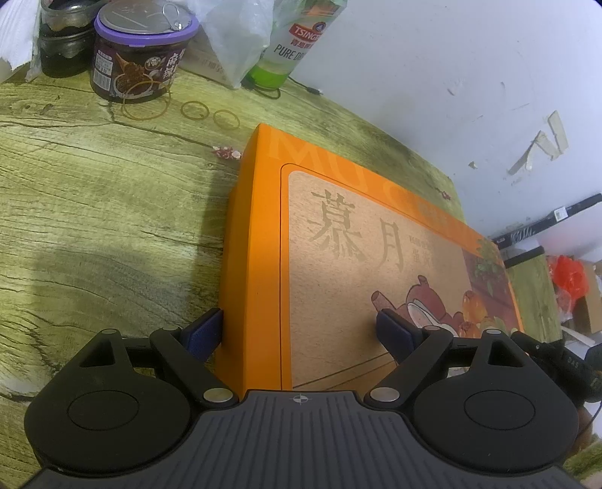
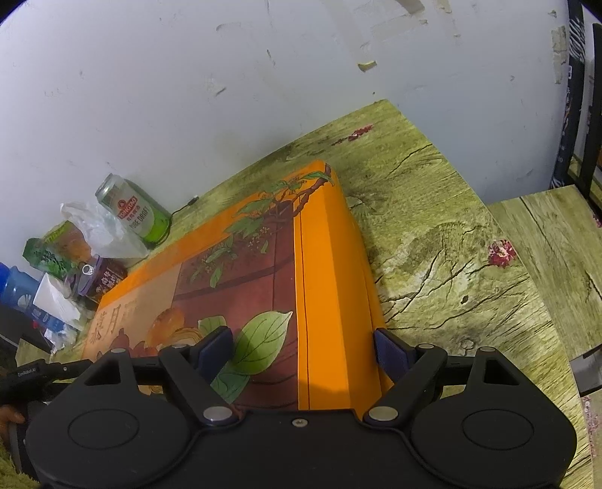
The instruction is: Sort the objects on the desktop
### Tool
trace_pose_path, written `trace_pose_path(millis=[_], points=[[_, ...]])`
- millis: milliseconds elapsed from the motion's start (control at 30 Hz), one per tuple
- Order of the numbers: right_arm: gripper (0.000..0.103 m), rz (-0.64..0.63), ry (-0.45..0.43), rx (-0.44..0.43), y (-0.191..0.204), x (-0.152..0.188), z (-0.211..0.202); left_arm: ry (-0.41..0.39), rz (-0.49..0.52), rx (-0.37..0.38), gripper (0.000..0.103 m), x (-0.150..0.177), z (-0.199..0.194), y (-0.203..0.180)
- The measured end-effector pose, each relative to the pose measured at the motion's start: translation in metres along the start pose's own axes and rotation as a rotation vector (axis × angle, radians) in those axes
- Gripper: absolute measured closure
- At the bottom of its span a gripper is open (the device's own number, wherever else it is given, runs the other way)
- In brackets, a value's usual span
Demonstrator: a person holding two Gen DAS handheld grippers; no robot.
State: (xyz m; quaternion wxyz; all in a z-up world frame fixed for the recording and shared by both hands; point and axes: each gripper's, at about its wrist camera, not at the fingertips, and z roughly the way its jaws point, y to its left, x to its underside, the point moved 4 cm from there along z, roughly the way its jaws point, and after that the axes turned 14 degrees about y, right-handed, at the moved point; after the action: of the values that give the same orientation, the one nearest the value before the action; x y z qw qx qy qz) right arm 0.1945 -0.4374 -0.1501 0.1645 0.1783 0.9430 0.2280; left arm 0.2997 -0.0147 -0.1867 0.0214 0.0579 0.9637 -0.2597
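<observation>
A large flat orange gift box [image 1: 357, 233] with a cartoon bear and leaf print lies on the green wood-grain table [image 1: 94, 207]. My left gripper [image 1: 299, 334] is open and straddles the box's left edge: its left pad [image 1: 203, 334] stands beside the side wall, its right pad [image 1: 393, 334] over the lid. In the right wrist view my right gripper [image 2: 304, 350] is open astride the right edge of the box [image 2: 327, 263]. One pad [image 2: 214, 350] is over the lid and the other [image 2: 391, 353] is against the outer side.
Along the white wall stand a purple-lidded jar [image 1: 139, 56], a dark jar [image 1: 64, 41], a clear plastic bag [image 1: 233, 34] and a green beer can [image 1: 286, 41]. Rubber bands [image 1: 195, 111] lie near the jar. A blue bottle [image 2: 15, 289] and a lower second table [image 2: 557, 244] flank the box.
</observation>
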Motion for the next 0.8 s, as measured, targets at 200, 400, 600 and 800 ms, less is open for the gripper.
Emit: trace_pose_path(millis=[200,400,600,800], points=[[0.022,0.004,0.008,0.000,-0.0013,-0.0018,0.0008,-0.002,0.001,-0.001,0.015,-0.0002,0.0009,-0.0005],[0.022,0.018,0.008,-0.002,-0.0050,-0.0027,0.0018,0.001,0.001,-0.005,0.014,-0.0009,0.0024,-0.0006],[0.022,0.023,0.012,-0.003,-0.0060,-0.0021,0.0020,0.002,0.003,-0.002,0.013,0.0002,0.0023,0.0001],[0.022,0.027,0.012,0.000,-0.0068,-0.0020,0.0015,0.001,0.007,-0.003,0.013,0.0012,0.0018,-0.0002]])
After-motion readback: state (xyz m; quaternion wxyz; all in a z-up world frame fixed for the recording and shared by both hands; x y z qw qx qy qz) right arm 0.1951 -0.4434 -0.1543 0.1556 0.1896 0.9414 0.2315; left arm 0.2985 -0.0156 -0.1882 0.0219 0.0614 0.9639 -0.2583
